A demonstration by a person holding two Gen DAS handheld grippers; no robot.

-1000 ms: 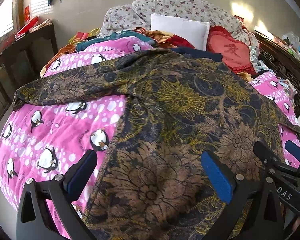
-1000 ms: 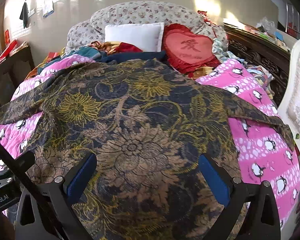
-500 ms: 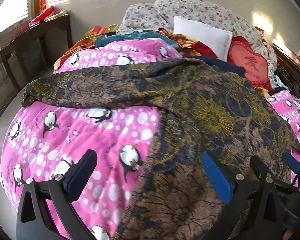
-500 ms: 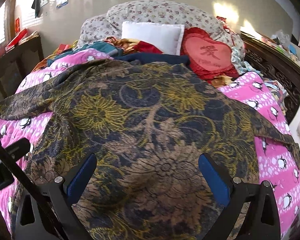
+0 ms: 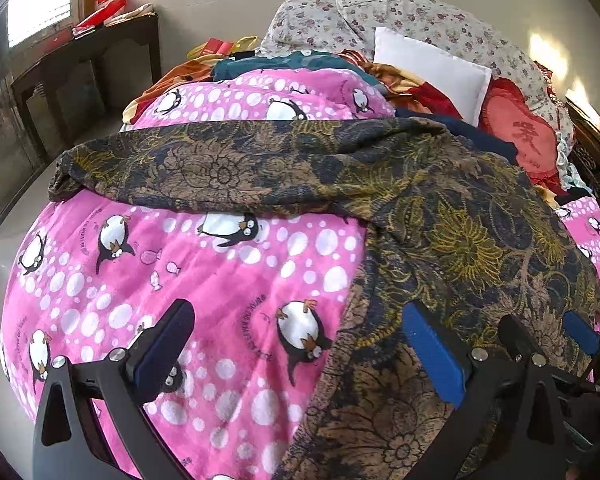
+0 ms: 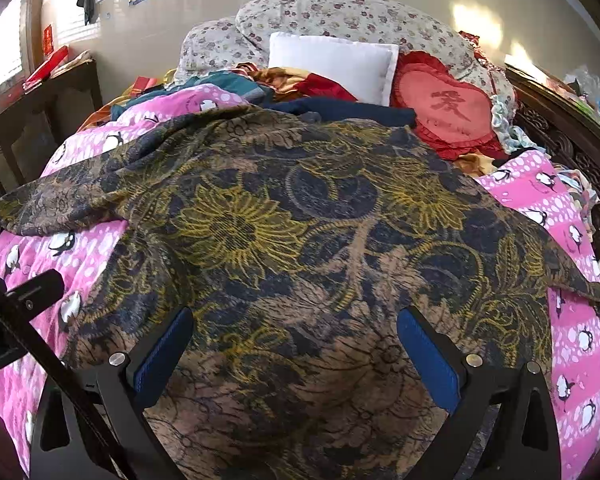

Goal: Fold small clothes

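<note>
On the bed, spread flat over a pink fleece blanket printed with penguins and white dots (image 5: 228,280), lies the dark brown and navy knit garment with a gold floral pattern (image 6: 300,240). Its body runs down the middle toward the near edge, and one long sleeve (image 5: 204,168) stretches out sideways across the pink blanket, ending in a bunched cuff at the far left. The other sleeve (image 6: 572,276) trails off toward the right edge.

The cloth looks soft and limp, probably light, with a slightly grippy knit surface that should drag on the fleece rather than slide. I would judge the cuff of the outstretched sleeve, or the hem corners near the grippers, the sensible places to pinch.

The left gripper (image 5: 296,352) hangs low over the near edge, angled toward the left side: one blue pad sits above bare pink blanket, the other above the garment's side edge. Its fingers are spread wide and hold nothing. The right gripper (image 6: 296,352) is centred over the lower body of the garment, fingers likewise wide apart and empty, seemingly just above the fabric.

Behind are a white square pillow (image 6: 332,60) and a red heart-shaped cushion (image 6: 448,108).
</note>
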